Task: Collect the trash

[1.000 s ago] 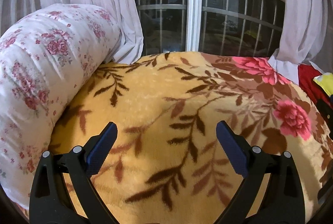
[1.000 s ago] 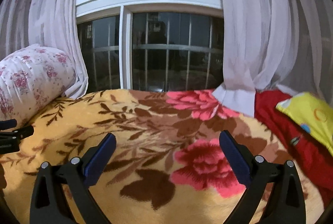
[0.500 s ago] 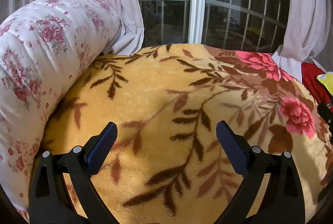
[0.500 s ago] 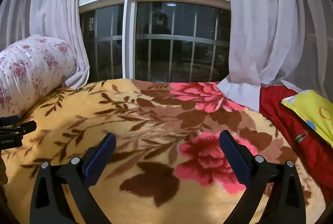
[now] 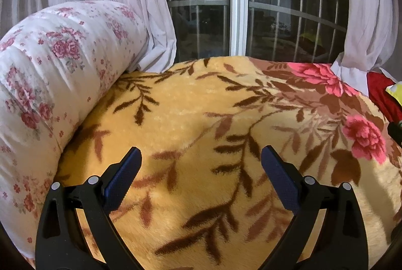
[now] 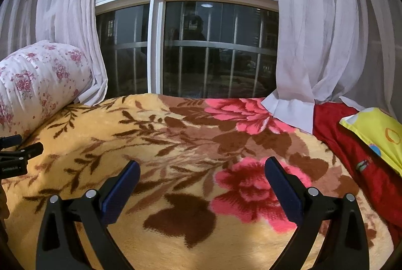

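Trash collecting: two grippers, left gripper (image 5: 201,160) and right gripper (image 6: 202,170), jaws wide, over one blanket (image 5: 191,116).

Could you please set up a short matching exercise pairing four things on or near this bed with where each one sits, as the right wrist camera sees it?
Things:
1. floral bolster
2. yellow pillow
3. window
4. left hand-held gripper

Places:
A. far right, on the red cloth
B. behind the blanket, between the curtains
C. left edge of the view, over the blanket
D. far left, along the blanket's side

Pairs: 1-D, 2-A, 3-B, 4-C
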Tool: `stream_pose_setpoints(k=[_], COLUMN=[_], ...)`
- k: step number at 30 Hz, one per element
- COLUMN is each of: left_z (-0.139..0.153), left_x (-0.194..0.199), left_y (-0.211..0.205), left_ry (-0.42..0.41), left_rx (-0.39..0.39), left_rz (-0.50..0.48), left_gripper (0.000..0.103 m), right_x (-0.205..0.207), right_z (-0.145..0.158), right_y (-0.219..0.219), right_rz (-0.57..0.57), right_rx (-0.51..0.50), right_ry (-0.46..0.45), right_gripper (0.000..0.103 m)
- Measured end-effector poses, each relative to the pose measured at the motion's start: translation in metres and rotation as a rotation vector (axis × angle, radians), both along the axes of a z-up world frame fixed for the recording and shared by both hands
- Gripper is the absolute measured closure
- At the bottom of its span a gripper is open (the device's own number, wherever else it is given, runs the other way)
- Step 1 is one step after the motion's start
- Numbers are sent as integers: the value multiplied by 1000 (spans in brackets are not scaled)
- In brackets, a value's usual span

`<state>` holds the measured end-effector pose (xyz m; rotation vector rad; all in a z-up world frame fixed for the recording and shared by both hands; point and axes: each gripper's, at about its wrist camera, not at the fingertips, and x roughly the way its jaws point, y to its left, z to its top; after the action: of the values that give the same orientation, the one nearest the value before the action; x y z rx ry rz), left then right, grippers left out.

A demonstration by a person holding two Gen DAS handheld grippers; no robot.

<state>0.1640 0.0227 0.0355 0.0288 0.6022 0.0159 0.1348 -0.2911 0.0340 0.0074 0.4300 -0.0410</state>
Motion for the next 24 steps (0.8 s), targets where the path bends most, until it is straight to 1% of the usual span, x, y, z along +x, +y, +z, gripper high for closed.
stream_pose_setpoints(k=[4,10,16,24], left_z=[1,2,4,3], left_x=[-1,0,-1,-1], left_y=[-1,2,4,5], left_ry=[-16,-18,-31,-30], left_rx=[28,2,11,14], left_rz=[-1,-8,9,13], left_gripper=[10,10,10,10], right_x=[0,-1,-1,-1], right_z=[-2,-3,-5,-5], right_y=[2,10,17,18], right_rz=[7,27,35,32], right_rx=[-9,-32,-60,-59], right_ry=[4,5,8,7], right_gripper=[5,5,5,5])
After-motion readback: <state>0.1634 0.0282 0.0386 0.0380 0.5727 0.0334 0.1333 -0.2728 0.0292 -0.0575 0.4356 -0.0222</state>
